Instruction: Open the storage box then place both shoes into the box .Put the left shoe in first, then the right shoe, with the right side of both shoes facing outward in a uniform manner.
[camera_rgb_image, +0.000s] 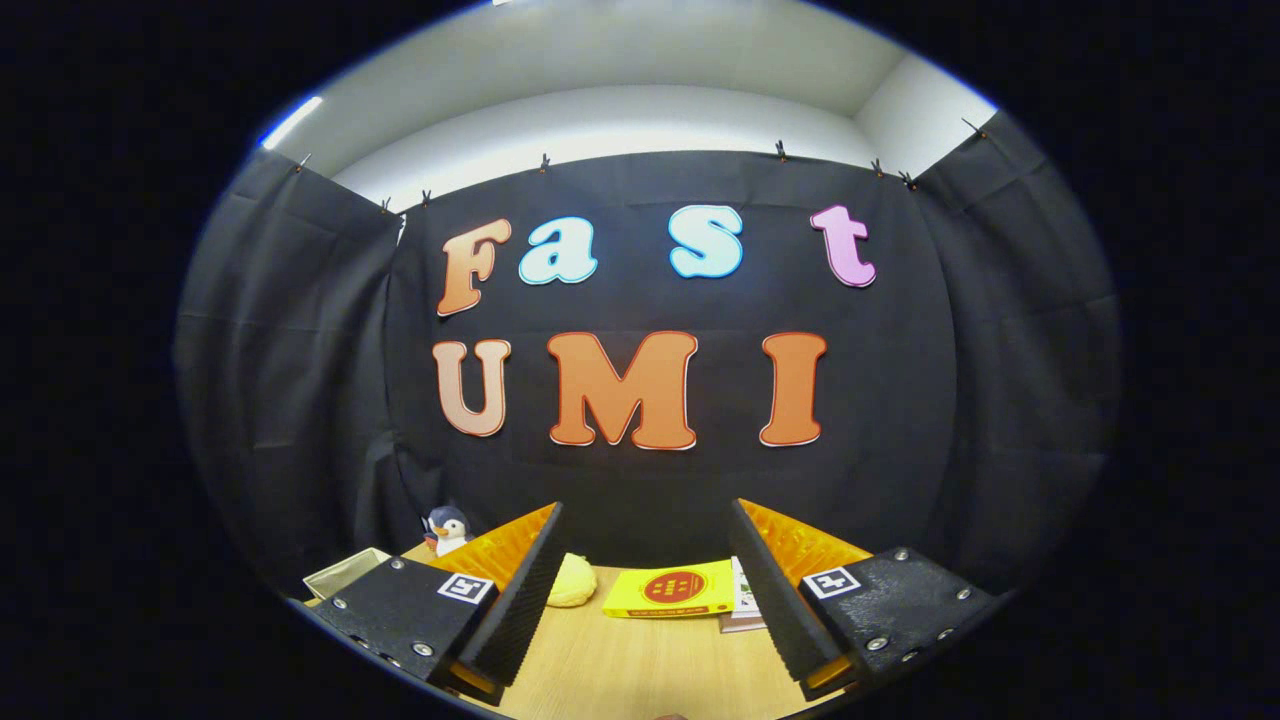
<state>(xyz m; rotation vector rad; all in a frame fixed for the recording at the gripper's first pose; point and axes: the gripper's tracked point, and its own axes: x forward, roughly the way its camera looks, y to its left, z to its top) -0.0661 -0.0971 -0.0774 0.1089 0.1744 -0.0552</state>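
The claw (645, 590) stands wide open with nothing between its fingers, aimed level across the table (640, 670) at a yellow booklet (668, 590) just ahead, so box and shoes lie somewhere I cannot see and progress stays unjudgeable.

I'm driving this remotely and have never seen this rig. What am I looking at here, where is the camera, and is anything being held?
The camera rides on a hand-held two-finger gripper and looks forward along its fingers, the two ridged wedges low in the view. They stand open, holding nothing. Ahead lies a light wooden table. On it, beyond the fingers: a flat yellow booklet with a red round mark, a soft pale yellow lump, a small penguin plush toy and a pale open-topped tray.
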